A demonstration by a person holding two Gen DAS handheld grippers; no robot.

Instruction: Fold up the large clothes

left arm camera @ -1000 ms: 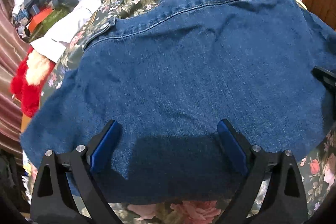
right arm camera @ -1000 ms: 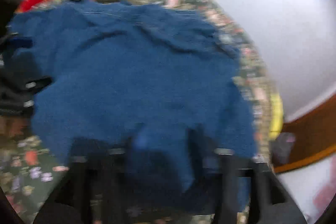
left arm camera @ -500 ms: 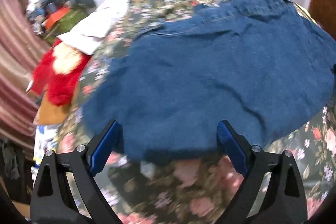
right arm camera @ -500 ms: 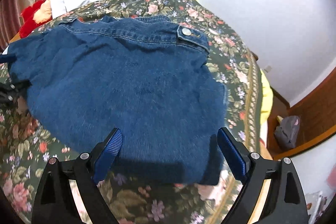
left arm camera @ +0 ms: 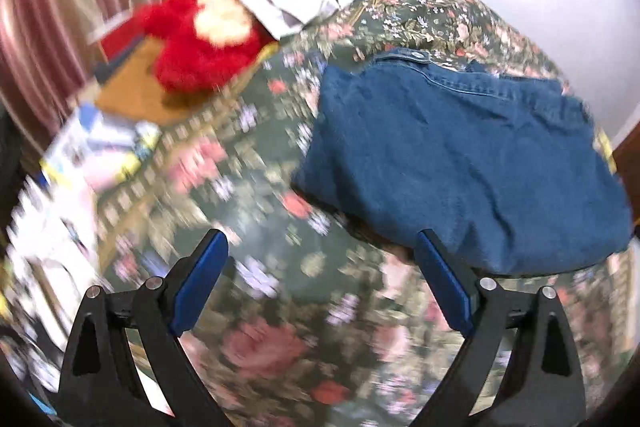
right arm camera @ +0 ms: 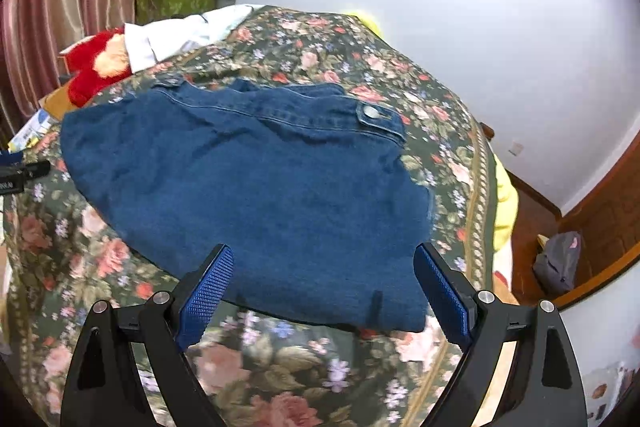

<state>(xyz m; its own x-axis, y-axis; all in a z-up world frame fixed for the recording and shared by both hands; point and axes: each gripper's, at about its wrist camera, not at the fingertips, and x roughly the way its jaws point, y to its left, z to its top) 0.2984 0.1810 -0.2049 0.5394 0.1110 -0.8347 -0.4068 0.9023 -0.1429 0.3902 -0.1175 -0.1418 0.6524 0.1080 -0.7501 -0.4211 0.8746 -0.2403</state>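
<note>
The blue denim jacket (right arm camera: 256,187) lies folded on the flowery bed (right arm camera: 280,367). The left tool (left arm camera: 320,291) and right tool (right arm camera: 322,291) are both spread apart, holding nothing.

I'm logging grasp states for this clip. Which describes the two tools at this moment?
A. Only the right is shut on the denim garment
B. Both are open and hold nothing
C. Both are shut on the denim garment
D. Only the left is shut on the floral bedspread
B: the left tool and the right tool both have their fingers spread wide with nothing between them, while the denim garment lies free on the floral bedspread.
</note>
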